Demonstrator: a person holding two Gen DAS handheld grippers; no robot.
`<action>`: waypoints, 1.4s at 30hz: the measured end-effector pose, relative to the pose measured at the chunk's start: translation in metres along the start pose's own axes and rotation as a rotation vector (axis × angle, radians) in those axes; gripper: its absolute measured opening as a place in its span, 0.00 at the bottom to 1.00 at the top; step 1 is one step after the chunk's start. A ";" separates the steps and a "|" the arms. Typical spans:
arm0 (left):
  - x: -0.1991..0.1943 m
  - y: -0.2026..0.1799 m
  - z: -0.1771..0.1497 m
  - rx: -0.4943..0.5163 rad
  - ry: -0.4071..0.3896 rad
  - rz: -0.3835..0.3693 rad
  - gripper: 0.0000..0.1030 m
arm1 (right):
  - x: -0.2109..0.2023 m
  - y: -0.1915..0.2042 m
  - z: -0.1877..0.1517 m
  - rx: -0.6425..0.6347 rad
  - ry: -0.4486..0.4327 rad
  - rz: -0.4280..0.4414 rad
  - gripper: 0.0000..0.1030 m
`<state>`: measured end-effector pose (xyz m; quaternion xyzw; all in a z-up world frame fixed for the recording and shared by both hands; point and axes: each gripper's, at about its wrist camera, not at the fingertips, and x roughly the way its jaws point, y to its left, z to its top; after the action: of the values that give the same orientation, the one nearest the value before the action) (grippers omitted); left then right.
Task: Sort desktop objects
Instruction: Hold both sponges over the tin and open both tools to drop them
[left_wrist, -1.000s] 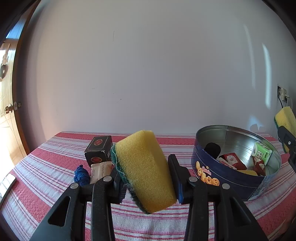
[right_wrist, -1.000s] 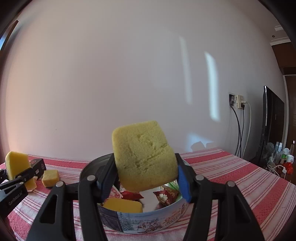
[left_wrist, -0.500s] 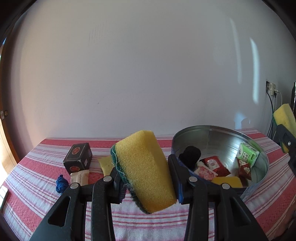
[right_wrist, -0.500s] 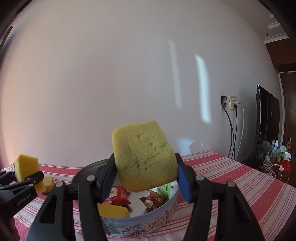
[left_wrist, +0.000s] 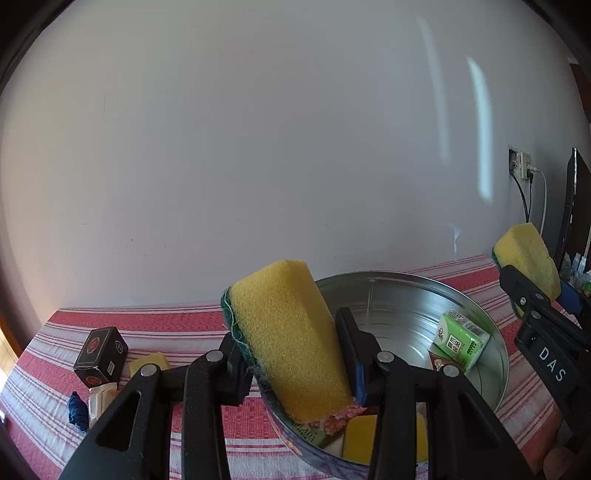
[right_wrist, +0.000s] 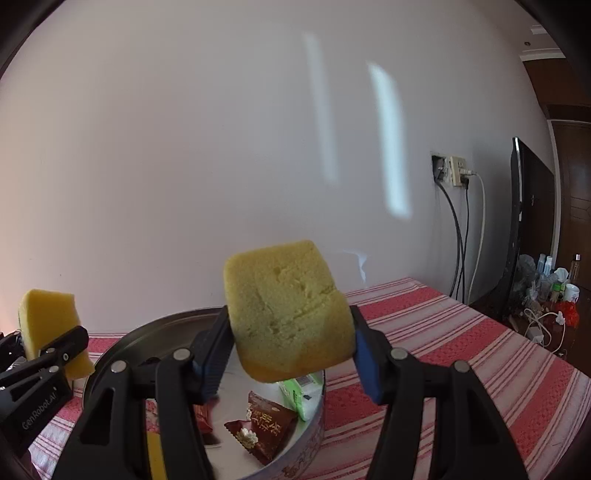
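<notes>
left gripper (left_wrist: 295, 354) clamps a yellow sponge (left_wrist: 284, 332) over the round tin (left_wrist: 491, 343) at the bench's right end, right gripper (right_wrist: 290, 349) clamps a paler sponge (right_wrist: 288, 310) there, both poised for dropping in

Both views are fisheye cameras riding on hand-held grippers, each looking forward along its own two fingers and slightly downward toward a white wall (left_wrist: 258, 147).

The left wrist view sits close behind the left gripper (left_wrist: 291, 354), whose black arms fill the lower centre of the frame.

The right wrist view sits equally close behind the right gripper (right_wrist: 291, 347).

Both share the round metal tin (left_wrist: 406, 295) on the red striped tablecloth (left_wrist: 147, 321). Each gripper also shows in the other's view: the right one at the left view's right edge, the left one at the right view's lower left.
</notes>
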<state>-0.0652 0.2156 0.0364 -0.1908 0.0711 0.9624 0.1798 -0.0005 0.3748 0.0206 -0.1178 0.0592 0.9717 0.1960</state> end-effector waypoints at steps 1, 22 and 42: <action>0.004 -0.003 0.001 0.009 0.016 0.001 0.42 | 0.004 0.000 0.000 -0.001 0.011 0.007 0.58; 0.047 -0.007 -0.009 0.021 0.182 0.041 0.84 | -0.014 0.015 -0.020 -0.062 -0.129 0.024 0.95; 0.005 0.062 -0.049 -0.029 0.034 0.186 0.85 | -0.046 -0.007 -0.025 0.182 -0.176 0.011 1.00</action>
<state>-0.0755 0.1500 -0.0066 -0.2023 0.0775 0.9725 0.0854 0.0483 0.3601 0.0071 -0.0137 0.1306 0.9699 0.2053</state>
